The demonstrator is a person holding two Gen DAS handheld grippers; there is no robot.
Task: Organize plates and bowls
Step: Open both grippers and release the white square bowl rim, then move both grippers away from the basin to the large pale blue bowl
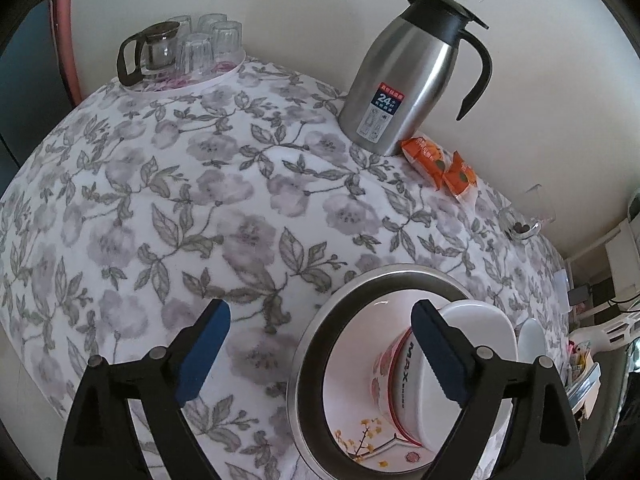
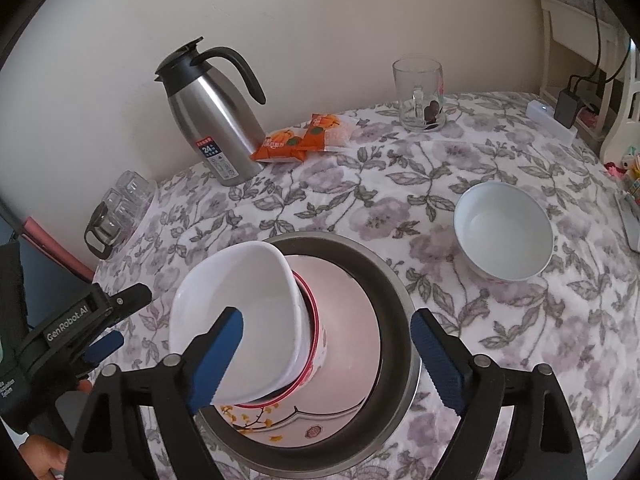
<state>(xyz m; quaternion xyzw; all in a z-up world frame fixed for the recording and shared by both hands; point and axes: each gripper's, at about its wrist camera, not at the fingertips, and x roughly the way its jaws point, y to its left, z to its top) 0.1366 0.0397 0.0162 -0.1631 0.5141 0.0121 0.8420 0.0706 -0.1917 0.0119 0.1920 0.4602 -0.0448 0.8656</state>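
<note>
A steel-rimmed dish holds a flowered plate. On it stands a red-banded bowl with a white squarish bowl nested tilted inside. The stack also shows in the left wrist view: steel dish, white bowl, red-banded bowl. A separate white round bowl sits to the right on the table, its edge in the left wrist view. My right gripper is open around the stack, empty. My left gripper, also in the right wrist view, is open and empty left of the dish.
A steel thermos jug stands at the back by the wall, with orange snack packets beside it. A glass mug is at back right. A tray of upturned glasses and a glass pot sits far left. Floral tablecloth covers the table.
</note>
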